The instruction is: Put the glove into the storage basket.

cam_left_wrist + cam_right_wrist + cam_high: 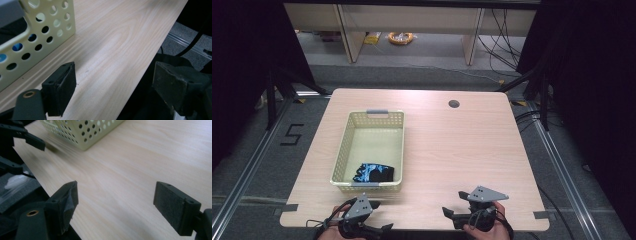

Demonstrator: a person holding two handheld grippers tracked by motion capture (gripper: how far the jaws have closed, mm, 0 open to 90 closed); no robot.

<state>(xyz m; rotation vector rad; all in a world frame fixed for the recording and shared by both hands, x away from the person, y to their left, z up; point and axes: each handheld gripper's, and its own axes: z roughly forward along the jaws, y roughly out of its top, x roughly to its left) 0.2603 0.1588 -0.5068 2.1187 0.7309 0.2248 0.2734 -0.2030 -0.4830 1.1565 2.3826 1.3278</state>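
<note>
We see the glove (373,173) lying in the basket's (343,150) near end, close to the table's (452,150) near-left corner. Both hands sit low at the near edge. Our left gripper (382,216) points right along that edge, just before the basket, jaws wide and empty. Our right gripper (453,206) points left, jaws spread wide, holding nothing.

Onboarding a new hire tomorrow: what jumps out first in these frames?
The pale yellow perforated basket on the left half of the wooden table, with a black-and-blue glove lying in its near end. Next, both claws at the near edge, left claw and right claw, each open and holding nothing.
</note>
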